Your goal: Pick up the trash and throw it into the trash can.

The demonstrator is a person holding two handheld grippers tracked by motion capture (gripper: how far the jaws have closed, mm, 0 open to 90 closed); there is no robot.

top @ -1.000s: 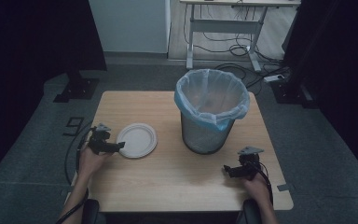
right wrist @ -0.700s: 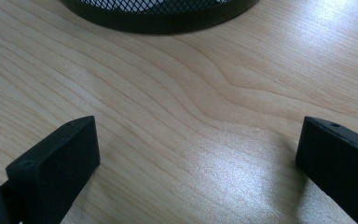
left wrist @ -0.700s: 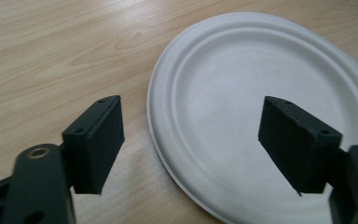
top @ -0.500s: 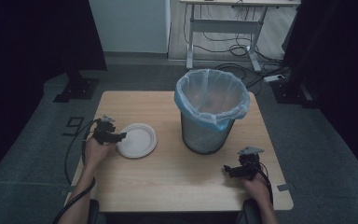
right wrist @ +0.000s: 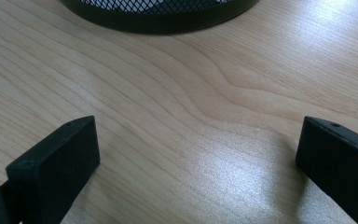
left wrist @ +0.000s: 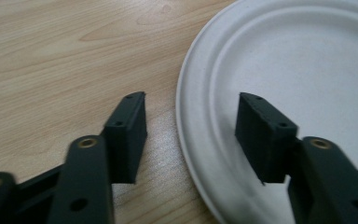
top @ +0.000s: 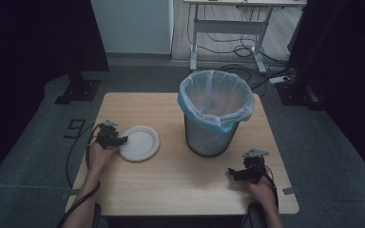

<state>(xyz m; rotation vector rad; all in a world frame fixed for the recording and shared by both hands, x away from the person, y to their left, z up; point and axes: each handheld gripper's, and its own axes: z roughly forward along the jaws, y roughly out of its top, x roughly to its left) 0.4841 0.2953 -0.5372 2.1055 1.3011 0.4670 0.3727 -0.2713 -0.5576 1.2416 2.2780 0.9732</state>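
Note:
A white paper plate (top: 140, 142) lies flat on the left half of the wooden table (top: 171, 180). My left gripper (top: 122, 140) is at its left edge, low over the table. In the left gripper view the plate's rim (left wrist: 186, 116) runs between the jaws of my left gripper (left wrist: 192, 100): one over bare wood, the other over the plate. The jaws have just been closing, but gaps remain and the pads are not pressing on the rim. My right gripper (top: 231, 174) rests near the front right, and my right gripper (right wrist: 199, 123) stands wide open over bare wood.
A black mesh waste bin (top: 214, 114) lined with a pale blue bag stands right of centre, its base (right wrist: 158, 14) just ahead of the right gripper. Cables trail from both grippers over the table's edges.
My left gripper has moved right and down to the plate's edge, and its jaws are narrower than before. The right hand has stayed in place.

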